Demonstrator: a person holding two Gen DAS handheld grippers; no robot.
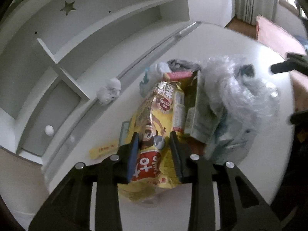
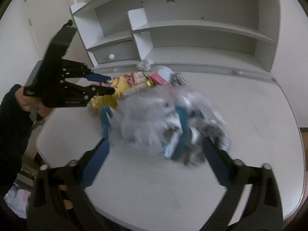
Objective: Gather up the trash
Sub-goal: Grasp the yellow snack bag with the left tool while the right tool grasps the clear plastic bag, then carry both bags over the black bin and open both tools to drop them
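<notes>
Left gripper (image 1: 154,144) clamps yellow wrapper (image 1: 154,119); right gripper (image 2: 154,154) spread wide, empty, near clear bag (image 2: 154,119). Tissue wad (image 1: 109,90), sachet (image 1: 103,151) uncollected on desk (image 2: 250,115). Roughly midway.

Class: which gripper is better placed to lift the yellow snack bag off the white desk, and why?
Left. The left gripper already has its fingers on either side of the yellow snack bag; the right gripper is open at the clear plastic bag.

snack bag (image 1: 154,119) on desk (image 2: 173,192), plastic bag (image 2: 154,119) beside it (touching), shelf unit (image 2: 192,28) behind.
</notes>
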